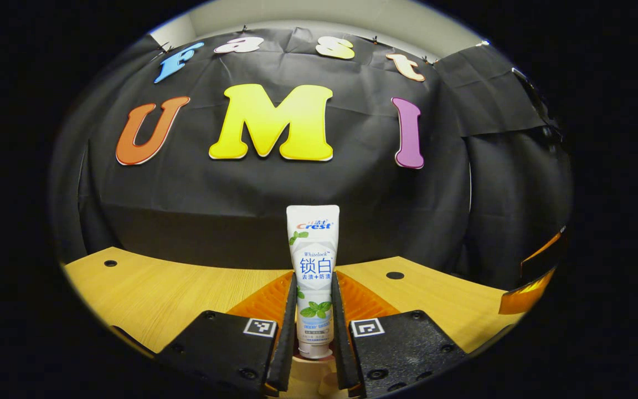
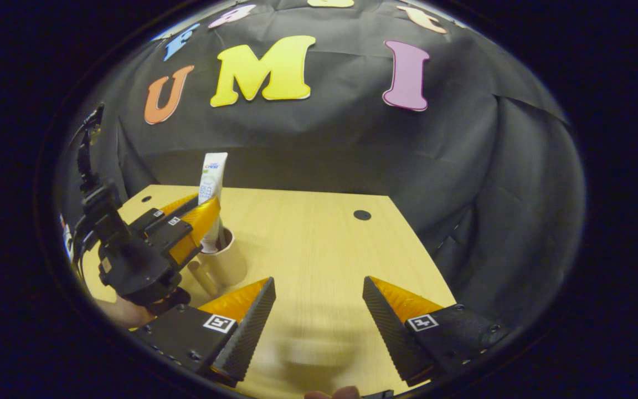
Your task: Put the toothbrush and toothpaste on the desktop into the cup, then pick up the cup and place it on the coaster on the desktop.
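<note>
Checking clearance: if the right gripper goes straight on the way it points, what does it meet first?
Likely nothing before the bare desktop. The right gripper is open and angled down at it. The cup, toothpaste and left gripper sit well off-line. Depth is unclear.

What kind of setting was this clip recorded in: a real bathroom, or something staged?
Probably a staged recording booth, not a bathroom: black cloth wall hung behind a bare light wooden desktop with round holes, where the left gripper holds a white toothpaste tube upright over a beige cup.

Left hand-held gripper (image 2: pixel 204 215) holds toothpaste (image 2: pixel 211 191) in cup (image 2: pixel 224 260).
</note>
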`<state>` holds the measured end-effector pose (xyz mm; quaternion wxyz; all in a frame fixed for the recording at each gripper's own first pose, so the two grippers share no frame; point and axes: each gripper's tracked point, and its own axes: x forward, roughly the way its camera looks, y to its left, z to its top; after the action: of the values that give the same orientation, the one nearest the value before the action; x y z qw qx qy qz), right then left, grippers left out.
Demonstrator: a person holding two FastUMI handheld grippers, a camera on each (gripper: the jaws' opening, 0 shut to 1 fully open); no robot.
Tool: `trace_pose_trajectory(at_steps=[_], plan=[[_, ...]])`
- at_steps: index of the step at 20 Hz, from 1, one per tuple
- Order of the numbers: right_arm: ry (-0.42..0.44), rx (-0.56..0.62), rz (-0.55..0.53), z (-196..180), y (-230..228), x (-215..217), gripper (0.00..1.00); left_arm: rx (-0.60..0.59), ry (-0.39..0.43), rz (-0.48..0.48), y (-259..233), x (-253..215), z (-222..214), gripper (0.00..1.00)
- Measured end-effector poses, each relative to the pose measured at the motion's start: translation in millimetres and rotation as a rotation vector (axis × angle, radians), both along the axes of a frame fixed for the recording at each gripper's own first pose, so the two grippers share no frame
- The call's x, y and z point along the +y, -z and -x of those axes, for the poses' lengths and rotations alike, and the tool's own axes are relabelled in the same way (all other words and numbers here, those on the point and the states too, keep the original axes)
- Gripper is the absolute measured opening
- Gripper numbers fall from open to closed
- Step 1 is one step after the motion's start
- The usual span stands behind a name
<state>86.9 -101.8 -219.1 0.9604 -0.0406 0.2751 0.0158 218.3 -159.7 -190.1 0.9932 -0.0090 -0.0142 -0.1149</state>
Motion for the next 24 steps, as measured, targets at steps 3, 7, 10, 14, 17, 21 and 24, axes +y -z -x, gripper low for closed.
trace_pose_trajectory(at_steps=[3,7,10,14,17,21,24], plan=[[0.017,0.005,-0.014,1,0,2,0.97,0.039,-0.018,-0.002,15,5,0,0.37],[0.012,-0.006,-0.004,3,-2,7,0.96,0.088,-0.027,0.006,28,12,8,0.42],[0.004,-0.008,-0.008,5,-4,15,0.97,0.058,-0.029,0.019,16,18,15,0.47],[-0.006,-0.012,-0.013,7,-8,27,0.96,0.062,-0.045,0.009,6,30,27,0.78],[-0.014,-0.015,-0.04,9,-16,45,0.97,0.098,-0.052,-0.016,-9,49,48,0.83],[-0.033,0.006,-0.051,6,-25,76,0.96,0.104,-0.104,-0.025,-45,91,81,0.87],[-0.059,0.045,-0.058,3,-34,104,0.97,0.128,-0.158,-0.015,-67,127,104,0.87]])
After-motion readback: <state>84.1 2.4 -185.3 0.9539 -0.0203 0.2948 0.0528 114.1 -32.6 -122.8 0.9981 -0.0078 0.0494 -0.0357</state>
